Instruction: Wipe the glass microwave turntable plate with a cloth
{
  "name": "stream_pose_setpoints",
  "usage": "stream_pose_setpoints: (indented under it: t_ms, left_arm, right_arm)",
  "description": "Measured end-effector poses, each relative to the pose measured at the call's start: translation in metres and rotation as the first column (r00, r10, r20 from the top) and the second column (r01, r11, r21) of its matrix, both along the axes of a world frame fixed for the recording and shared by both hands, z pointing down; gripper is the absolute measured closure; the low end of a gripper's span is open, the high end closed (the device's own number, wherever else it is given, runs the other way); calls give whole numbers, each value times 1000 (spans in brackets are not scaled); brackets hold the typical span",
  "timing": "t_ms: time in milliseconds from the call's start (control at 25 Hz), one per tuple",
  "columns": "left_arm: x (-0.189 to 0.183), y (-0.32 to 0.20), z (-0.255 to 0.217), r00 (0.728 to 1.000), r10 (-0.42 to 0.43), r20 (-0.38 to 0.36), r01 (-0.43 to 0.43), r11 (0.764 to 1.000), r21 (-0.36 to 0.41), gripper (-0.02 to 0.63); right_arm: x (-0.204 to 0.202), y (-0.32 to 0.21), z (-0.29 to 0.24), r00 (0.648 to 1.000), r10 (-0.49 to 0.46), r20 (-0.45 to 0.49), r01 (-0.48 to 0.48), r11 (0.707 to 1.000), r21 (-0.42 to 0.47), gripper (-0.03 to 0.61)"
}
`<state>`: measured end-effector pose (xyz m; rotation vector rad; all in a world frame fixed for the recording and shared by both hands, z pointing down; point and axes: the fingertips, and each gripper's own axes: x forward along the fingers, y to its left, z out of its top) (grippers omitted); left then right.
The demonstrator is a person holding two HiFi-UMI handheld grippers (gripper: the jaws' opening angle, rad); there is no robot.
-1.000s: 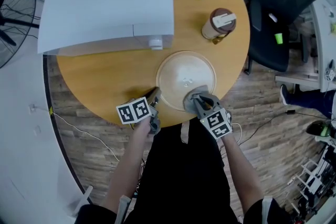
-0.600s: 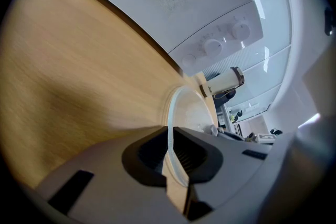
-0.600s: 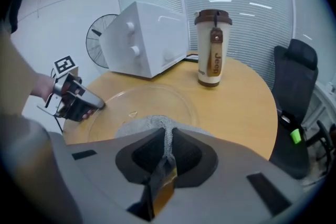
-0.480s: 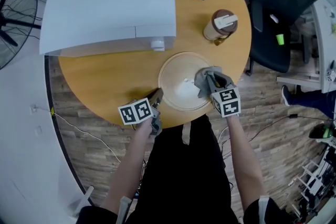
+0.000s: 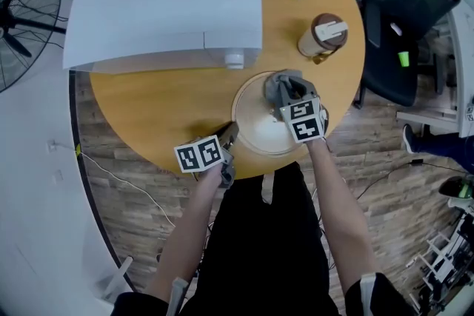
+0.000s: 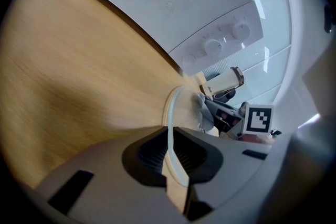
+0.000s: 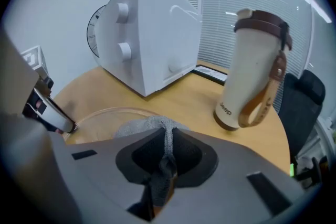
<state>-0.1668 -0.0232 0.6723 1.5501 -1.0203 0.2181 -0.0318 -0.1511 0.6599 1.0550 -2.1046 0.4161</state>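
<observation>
Cloth (image 5: 276,83) in right hand-held gripper (image 7: 168,138), on plate (image 5: 258,126), left hand-held gripper (image 6: 171,138) clamping rim

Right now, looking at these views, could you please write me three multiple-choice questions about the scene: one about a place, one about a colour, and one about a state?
1. Where does the travel mug stand?
A. In a sink.
B. On the table, beyond the glass plate.
C. On a shelf.

2. What colour is the cloth in the right tongs?
A. Grey.
B. Red.
C. Green.

3. What are the left tongs doing?
A. Hanging open above the table.
B. Holding the travel mug.
C. Shut on the glass plate's rim.

Answers:
1 B: the head view shows the mug on the wood past the plate.
2 A: the head view and the right gripper view both show grey fabric.
3 C: the left gripper view shows the rim pinched in the tongs.
</observation>
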Motion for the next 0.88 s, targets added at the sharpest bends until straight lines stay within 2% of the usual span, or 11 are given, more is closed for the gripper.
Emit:
stream_pose_setpoints:
  t_ms: [160, 400, 560, 880]
  left_arm:
    - [-1, 1, 0, 1000, -9, 2, 9, 1000, 0, 586]
    - [-2, 0, 1, 1000, -12, 4, 12, 1000, -1, 588]
    - [-1, 0, 1, 1000, -13, 0, 13, 1000, -1, 588]
    - [-2, 1, 0, 1000, -15, -7, 15, 1000, -6, 588]
  right_arm:
    - [-48, 17, -1, 992, -123, 24, 123, 992, 6, 534]
    - [-96, 73, -1, 951, -309, 29, 309, 951, 21, 534]
    - [-88, 108, -1, 938, -344, 34, 343, 939, 24, 532]
    - [-24, 128, 2, 965, -260, 40, 260, 966, 1, 531]
